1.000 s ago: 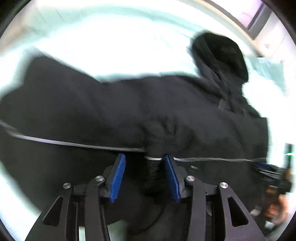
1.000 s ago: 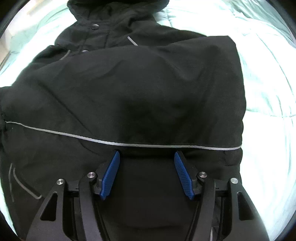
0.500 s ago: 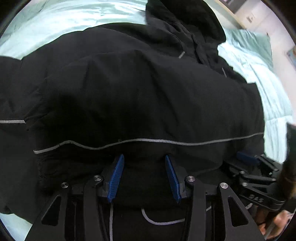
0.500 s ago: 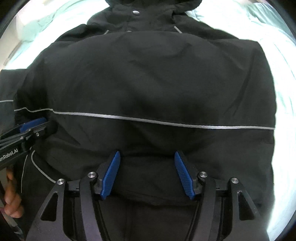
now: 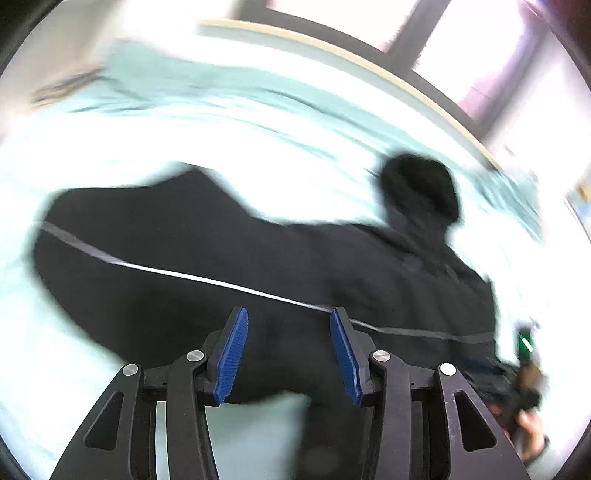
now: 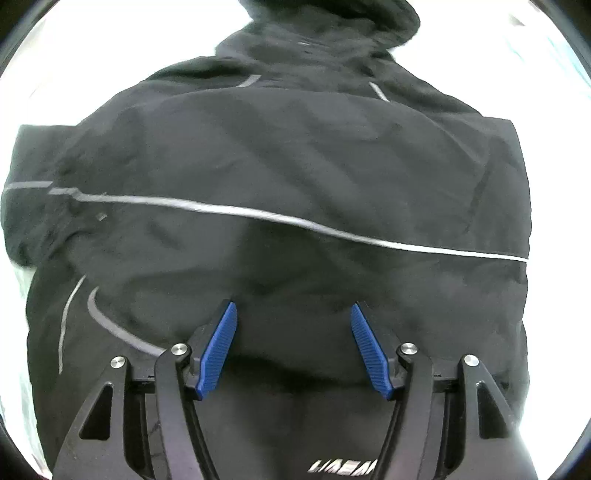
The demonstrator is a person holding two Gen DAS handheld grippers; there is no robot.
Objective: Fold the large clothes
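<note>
A large black hooded jacket [image 6: 295, 166] with thin grey reflective stripes lies spread on a pale green bed. In the right wrist view it fills the frame, hood [image 6: 332, 14] at the top. My right gripper [image 6: 293, 321] is open and empty, its blue pads just over the lower part of the jacket. In the blurred left wrist view the jacket [image 5: 258, 258] stretches across the middle, hood [image 5: 421, 184] at the upper right. My left gripper [image 5: 288, 325] is open and empty over the jacket's lower edge.
The pale green bedspread [image 5: 221, 122] surrounds the jacket. A wooden bed edge [image 5: 369, 62] and dark window frames [image 5: 417, 44] lie beyond. The right gripper and the hand holding it [image 5: 524, 398] show at the left view's right edge.
The left gripper has pulled back and swung left, so its view now shows more bed and the window. The right gripper has moved closer over the jacket. Both stay open.
</note>
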